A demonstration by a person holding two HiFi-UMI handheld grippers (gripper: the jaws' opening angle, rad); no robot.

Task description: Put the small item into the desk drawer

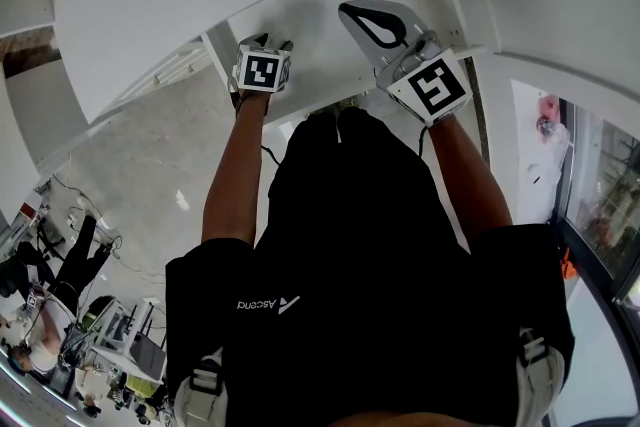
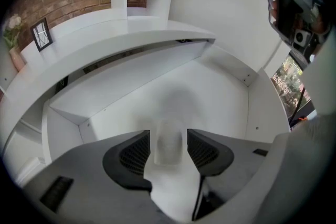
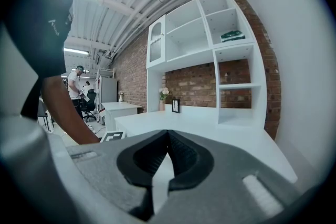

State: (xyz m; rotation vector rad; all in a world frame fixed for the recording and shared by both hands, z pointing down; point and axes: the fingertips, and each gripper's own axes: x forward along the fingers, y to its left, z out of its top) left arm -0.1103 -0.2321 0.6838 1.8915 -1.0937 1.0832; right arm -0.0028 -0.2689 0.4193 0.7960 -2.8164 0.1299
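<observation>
Left gripper [image 2: 168, 150] seen with jaws spread wide, pads clear of small item [image 2: 169, 140]. Item, pale and blurred, seen between jaws, narrow gap left at each side; whether it rests on drawer floor cannot be told. Open white drawer [image 2: 223, 99] seen ahead of and below jaws, its back wall beyond item. Desk top [image 2: 105, 34] seen above drawer. Right gripper [image 3: 167, 157] held to right of left gripper, jaws closed together, nothing clamped. White shelves [image 3: 210, 44] and brick wall [image 3: 191, 81] seen beyond its jaws.
</observation>
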